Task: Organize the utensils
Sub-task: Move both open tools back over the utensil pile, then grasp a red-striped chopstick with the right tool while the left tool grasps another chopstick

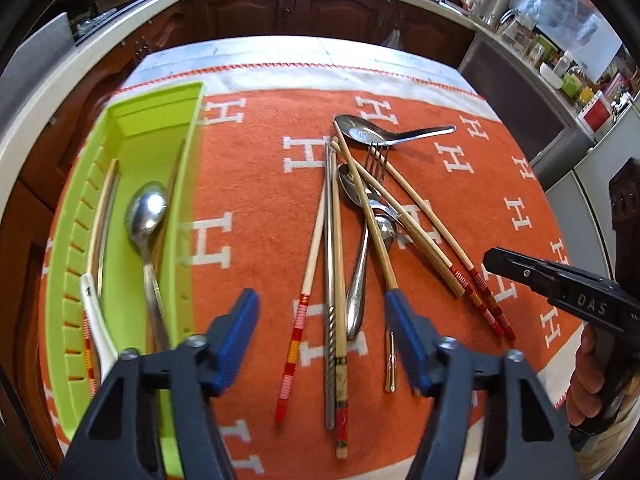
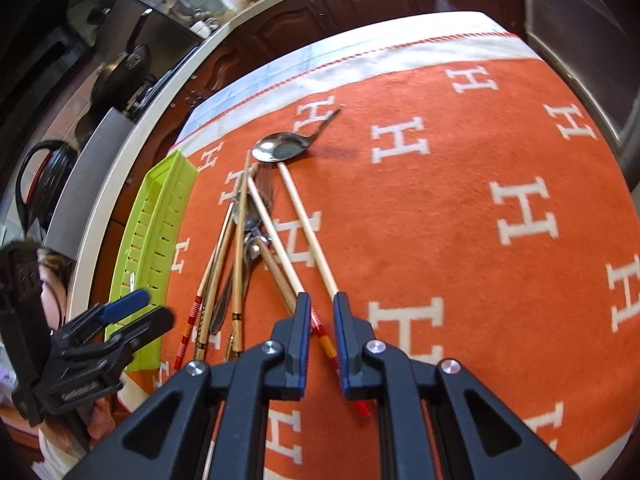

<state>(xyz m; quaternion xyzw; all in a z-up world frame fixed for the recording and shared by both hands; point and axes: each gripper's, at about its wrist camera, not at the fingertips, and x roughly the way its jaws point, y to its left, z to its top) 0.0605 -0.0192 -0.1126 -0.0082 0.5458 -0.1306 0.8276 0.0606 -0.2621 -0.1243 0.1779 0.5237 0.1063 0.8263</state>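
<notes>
A lime-green tray (image 1: 156, 98) lies at the left on the orange cloth (image 1: 256, 184). It holds a steel spoon (image 1: 146, 208), a white ceramic spoon (image 1: 94, 308) and chopsticks. To its right is a loose pile: a steel soup spoon (image 1: 360, 130), a fork (image 1: 378, 160), teaspoons and several chopsticks (image 1: 334, 264). My left gripper (image 1: 320, 328) hangs open above the pile's near ends, nothing between its fingers. My right gripper (image 2: 322, 300) hovers over two red-banded chopsticks (image 2: 308, 240) with only a narrow gap, gripping nothing. The tray (image 2: 160, 216) and left gripper (image 2: 158, 305) also show in the right wrist view.
A hand (image 1: 588, 384) holds the right gripper (image 1: 490, 258) at the table's right edge. Dark wooden cabinets (image 1: 320, 12) and a pale counter run behind the table. Jars and a kettle crowd the counter at the back right. Bare orange cloth (image 2: 480, 160) stretches right of the pile.
</notes>
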